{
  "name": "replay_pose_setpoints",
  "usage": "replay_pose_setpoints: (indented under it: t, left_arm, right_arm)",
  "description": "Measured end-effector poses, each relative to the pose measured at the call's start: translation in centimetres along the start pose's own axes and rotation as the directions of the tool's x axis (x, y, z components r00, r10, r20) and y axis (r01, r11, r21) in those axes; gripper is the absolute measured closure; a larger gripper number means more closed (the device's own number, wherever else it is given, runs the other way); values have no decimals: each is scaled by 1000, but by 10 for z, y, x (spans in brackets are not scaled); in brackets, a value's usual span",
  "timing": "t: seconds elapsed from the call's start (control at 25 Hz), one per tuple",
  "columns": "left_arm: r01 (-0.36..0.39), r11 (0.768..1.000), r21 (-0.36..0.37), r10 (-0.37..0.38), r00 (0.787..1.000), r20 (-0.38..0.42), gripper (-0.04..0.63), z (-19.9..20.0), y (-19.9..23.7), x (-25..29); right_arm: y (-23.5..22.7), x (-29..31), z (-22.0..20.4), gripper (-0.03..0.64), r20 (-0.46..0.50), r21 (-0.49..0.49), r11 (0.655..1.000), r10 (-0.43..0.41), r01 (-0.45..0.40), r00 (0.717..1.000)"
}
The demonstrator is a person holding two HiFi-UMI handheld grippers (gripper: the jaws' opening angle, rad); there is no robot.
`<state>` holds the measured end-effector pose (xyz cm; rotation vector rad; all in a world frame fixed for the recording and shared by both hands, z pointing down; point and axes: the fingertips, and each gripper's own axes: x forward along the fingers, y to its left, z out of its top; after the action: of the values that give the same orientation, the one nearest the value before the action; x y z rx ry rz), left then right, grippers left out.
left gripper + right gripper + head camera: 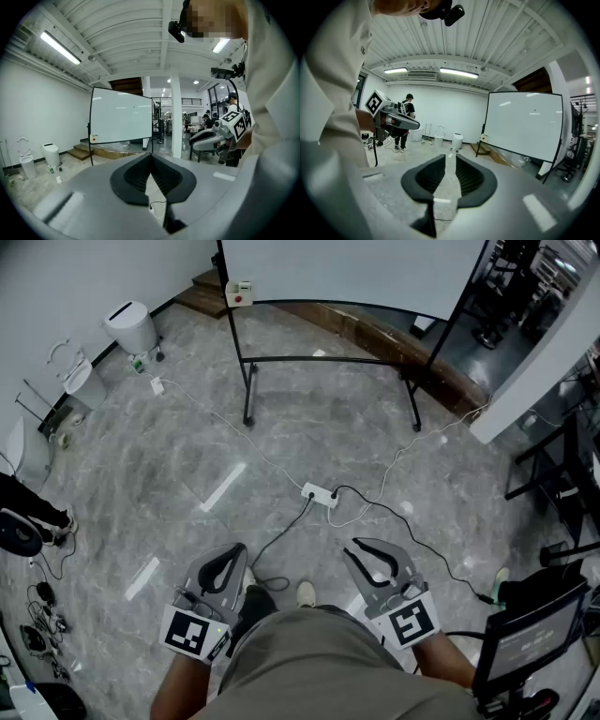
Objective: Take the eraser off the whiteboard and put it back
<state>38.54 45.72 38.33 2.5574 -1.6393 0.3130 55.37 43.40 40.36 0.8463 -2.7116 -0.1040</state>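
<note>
The whiteboard [356,268] stands on a black wheeled frame across the room. A small white eraser with a red spot [240,292] sits at its lower left corner, by the left post. The left gripper view shows the eraser [94,138] far ahead, and so does the right gripper view [483,138]. My left gripper [240,549] is held low in front of my body, its tips meeting, nothing in it [151,155]. My right gripper [357,546] is beside it, with a narrow empty gap between its jaws [451,157]. Both are far from the board.
A white power strip [319,493] with trailing cables lies on the grey floor between me and the board. White bins [131,326] stand at the left wall. A black stand with a screen [534,634] is close on my right. A person [404,126] stands far back.
</note>
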Motion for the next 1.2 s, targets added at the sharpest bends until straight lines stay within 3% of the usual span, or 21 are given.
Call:
replay_pose_setpoints:
  t: [0.24,0.52,0.64,0.92,1.2]
  left_arm:
    - [-9,1000,-8,9,1000,12,589,4,10,-5]
    - [-26,999,-18,27,999,23,589,-12,54,-17]
    - [-43,999,-28,43,999,-1,589,-16,88,-26]
    - [-53,997,-49,56,997,46,589,-13,182,-58]
    - [-100,995,-19,100,994,33,589,-29,283,-119]
  right_arm:
    - [8,11,4,548,-11,-9,1000,19,-19,1000]
    - [22,59,9,548,-22,-14,999,50,-51,998]
    - [36,90,24,548,-15,-23,997,68,-68,998]
    - [74,185,78,548,-6,-50,993,106,-106,994]
    - [145,286,122,548,15,-85,980,179,-178,984]
